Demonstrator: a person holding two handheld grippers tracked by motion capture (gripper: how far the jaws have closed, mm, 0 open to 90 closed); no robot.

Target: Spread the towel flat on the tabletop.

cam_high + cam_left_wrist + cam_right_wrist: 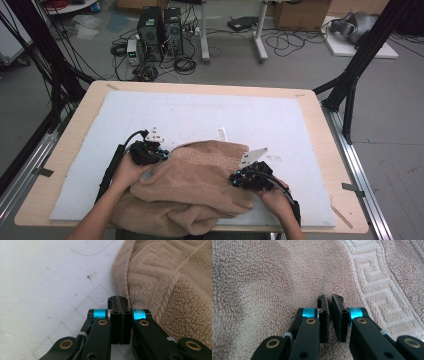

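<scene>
A tan terry towel (200, 180) lies bunched at the near middle of the white mat (200, 110), hanging a little over the front edge. My left gripper (159, 155) rests at the towel's left edge. In the left gripper view its jaws (117, 299) are pressed together with nothing seen between them, the towel's hem (175, 290) just to their right. My right gripper (235, 178) sits on the towel's right side. In the right gripper view its tips (329, 297) pinch the towel's pile (262, 277), where creases converge, beside a woven key-pattern band (372, 277).
The mat covers a wooden table (75, 130). A small white tag (221, 133) lies on the mat just beyond the towel. Black frame struts (350, 85) stand at both sides. Computers and cables (160, 30) sit on the floor behind.
</scene>
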